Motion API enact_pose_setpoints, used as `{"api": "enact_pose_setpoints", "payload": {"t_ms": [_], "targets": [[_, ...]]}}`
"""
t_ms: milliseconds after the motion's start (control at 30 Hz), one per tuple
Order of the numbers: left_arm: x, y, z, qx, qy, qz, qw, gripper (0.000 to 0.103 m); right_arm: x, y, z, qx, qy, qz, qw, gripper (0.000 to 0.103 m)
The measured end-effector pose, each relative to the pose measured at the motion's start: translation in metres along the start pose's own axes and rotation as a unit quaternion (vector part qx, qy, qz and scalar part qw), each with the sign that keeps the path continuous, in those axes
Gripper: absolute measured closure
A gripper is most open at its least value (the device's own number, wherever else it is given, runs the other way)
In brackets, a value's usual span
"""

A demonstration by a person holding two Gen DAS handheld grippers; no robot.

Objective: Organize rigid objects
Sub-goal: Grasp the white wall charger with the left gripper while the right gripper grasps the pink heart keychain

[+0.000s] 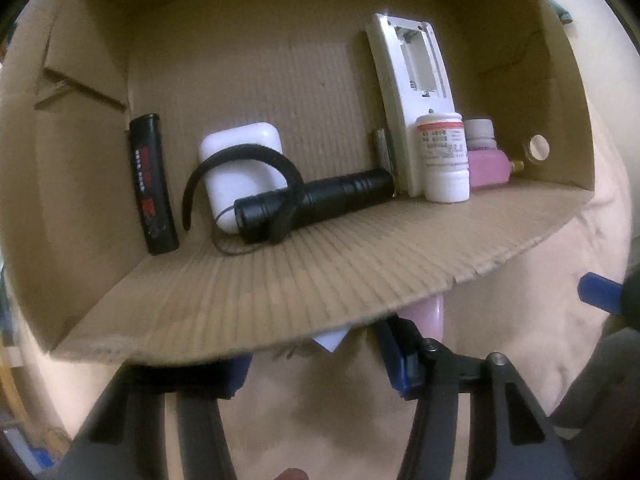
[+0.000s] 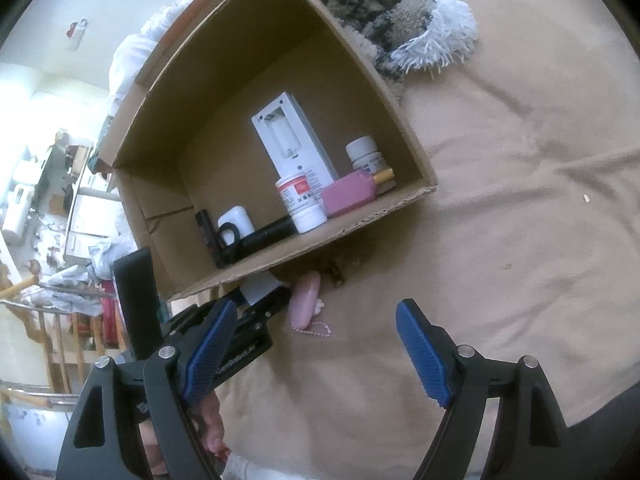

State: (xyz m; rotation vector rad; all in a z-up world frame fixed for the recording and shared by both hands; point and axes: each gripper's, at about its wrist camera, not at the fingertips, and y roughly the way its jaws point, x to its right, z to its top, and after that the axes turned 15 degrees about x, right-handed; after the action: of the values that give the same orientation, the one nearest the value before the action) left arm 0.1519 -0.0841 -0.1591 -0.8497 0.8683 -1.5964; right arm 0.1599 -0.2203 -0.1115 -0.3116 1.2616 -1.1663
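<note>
Pink case beside left claw, right claw spread nearby

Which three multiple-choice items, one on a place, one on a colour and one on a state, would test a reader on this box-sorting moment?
1. Where does the black flashlight lie?
A. Inside the cardboard box
B. On the beige cloth outside it
C. Between the right gripper's fingers

2. What colour are the pads on the right gripper?
A. Red
B. Blue
C. Green

3. How does the white remote stand?
A. Flat on the box floor
B. Upright against the back wall, battery bay uncovered
C. Outside the box

Answers:
1 A: in both views the flashlight rests on the box floor, in front of the white case.
2 B: the right wrist view shows blue textured pads, spread apart with nothing between them.
3 B: it leans on the back wall behind the white bottle, its empty bay facing out.
</note>
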Motion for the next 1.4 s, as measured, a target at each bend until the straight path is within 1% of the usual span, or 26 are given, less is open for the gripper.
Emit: {"api": "enact_pose_setpoints", "payload": {"t_ms": [33,200,267,333,467,533,600,667,733,767,833,900,933,967,1000,1067,1167,1267,1333,1400], "targets": [[-0.001,0.001,0.001,-0.001,0.0,-0.002,1.0,0.052,-0.001,0.001,0.0,0.0,-0.001,-0.001,1.0,0.016],[-0.001,0.0,-0.004,-0.004,0.01,0.002,0.9999,0.06,-0.007,0.005,0.001,0.001,-0.011,-0.002,1.0,0.016],[-0.002,-0.004,-0.007,-0.005,0.005,0.0,1.0,0.063,-0.009,0.006,0.001,0.0,-0.016,-0.004,1.0,0.017],[-0.005,-0.01,-0.012,-0.007,-0.01,0.0,0.9999,0.063,-0.009,0.008,0.001,-0.001,-0.019,-0.007,1.0,0.017],[-0.002,-0.019,-0.027,-0.018,-0.008,0.008,0.9998,0.064,-0.007,0.009,0.0,-0.002,-0.014,-0.008,1.0,0.016],[-0.003,-0.025,-0.034,-0.027,-0.016,0.014,0.9994,0.064,-0.008,0.008,0.0,-0.001,-0.015,-0.005,1.0,0.016],[-0.002,-0.027,-0.038,-0.035,-0.021,0.017,0.999,0.064,-0.009,0.007,0.0,0.001,-0.017,-0.005,1.0,0.016],[-0.001,-0.027,-0.039,-0.034,-0.016,0.018,0.9991,0.064,-0.009,0.007,0.0,0.001,-0.017,-0.004,1.0,0.016],[0.004,-0.024,-0.038,-0.033,-0.007,0.025,0.9991,0.063,-0.009,0.008,0.0,0.0,-0.016,-0.005,1.0,0.016],[0.007,-0.022,-0.038,-0.029,-0.004,0.026,0.9992,0.057,-0.009,0.009,0.0,-0.001,-0.016,-0.006,1.0,0.016],[0.014,-0.018,-0.036,-0.017,0.002,0.035,0.9992,0.049,-0.009,0.01,0.0,-0.003,-0.017,-0.006,1.0,0.016],[0.014,-0.011,-0.031,-0.016,0.004,0.038,0.9992,0.049,-0.009,0.012,-0.001,-0.005,-0.017,-0.007,1.0,0.016],[0.015,-0.007,-0.028,-0.015,0.003,0.036,0.9992,0.05,-0.009,0.013,-0.001,-0.007,-0.017,-0.007,1.0,0.017],[0.015,-0.004,-0.027,-0.015,0.003,0.035,0.9993,0.06,-0.008,0.014,-0.001,-0.01,-0.015,-0.007,1.0,0.016],[0.016,-0.002,-0.025,-0.015,0.001,0.034,0.9993,0.064,-0.007,0.016,-0.002,-0.013,-0.012,-0.007,1.0,0.017],[0.014,-0.001,-0.023,-0.016,-0.002,0.031,0.9994,0.064,-0.005,0.021,-0.002,-0.02,-0.004,-0.005,1.0,0.017],[0.003,-0.016,-0.024,-0.02,-0.01,0.027,0.9994,0.064,-0.002,0.031,-0.004,-0.034,0.013,-0.004,0.999,0.016],[-0.007,-0.036,-0.025,-0.024,-0.04,0.029,0.9985,0.064,-0.003,0.046,-0.007,-0.056,0.026,0.001,0.998,0.016],[-0.015,-0.058,-0.023,-0.011,-0.056,0.037,0.9977,0.064,-0.006,0.054,-0.01,-0.069,0.031,0.006,0.997,0.016],[-0.024,-0.083,-0.024,0.007,-0.056,0.05,0.9971,0.064,-0.01,0.062,-0.014,-0.081,0.027,0.006,0.996,0.017]]}}
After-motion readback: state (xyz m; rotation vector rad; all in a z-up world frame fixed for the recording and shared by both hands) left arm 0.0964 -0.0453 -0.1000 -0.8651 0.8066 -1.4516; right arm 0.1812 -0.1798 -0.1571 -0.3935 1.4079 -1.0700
